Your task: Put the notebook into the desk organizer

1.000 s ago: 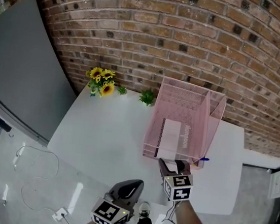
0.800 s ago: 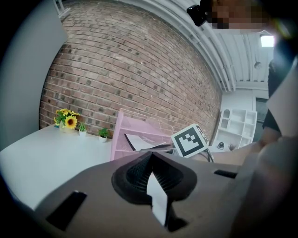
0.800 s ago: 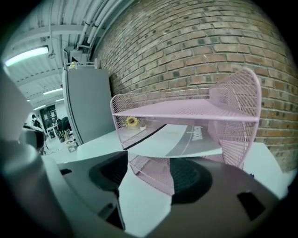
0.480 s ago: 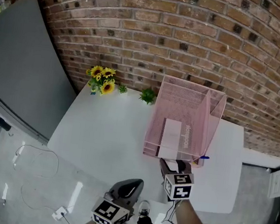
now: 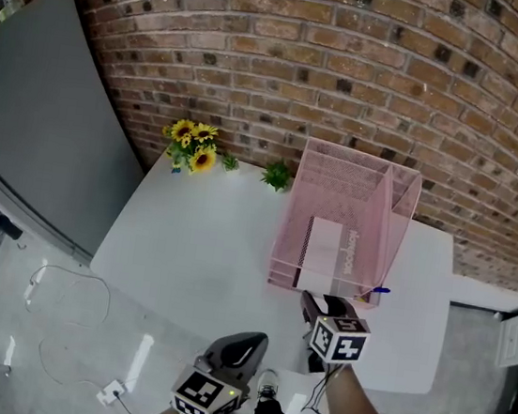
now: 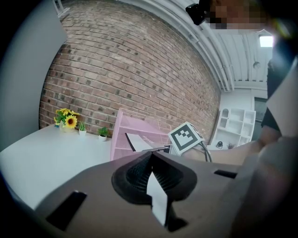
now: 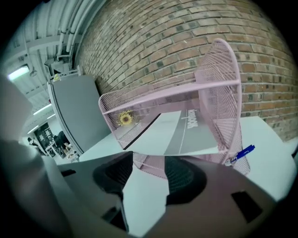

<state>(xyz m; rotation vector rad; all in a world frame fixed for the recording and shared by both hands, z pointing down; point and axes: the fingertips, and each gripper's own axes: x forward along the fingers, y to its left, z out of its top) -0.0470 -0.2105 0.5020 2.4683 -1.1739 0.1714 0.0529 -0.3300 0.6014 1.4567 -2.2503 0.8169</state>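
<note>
Notebook [image 5: 328, 256] is laid inside the desk organizer [image 5: 349, 171]; its near edge could be snagged by the released right tongs [image 7: 148, 171], just now closing on nothing. Left tongs [image 6: 150, 158] are clenched.

Grey left claw [image 5: 249, 340], right claw [image 5: 314, 303] — black-white marker cubes [image 5: 337, 340].

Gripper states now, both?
Left gripper: shut, empty.
Right gripper: open, jaws have just been closing, nothing between them; notebook lies in the desk organizer.

Sunflowers [image 5: 191, 145] and small green plant [image 5: 277, 175] on white table [image 5: 188, 239], against brick wall [image 5: 352, 72]; grey panel [image 5: 34, 115] left
</note>
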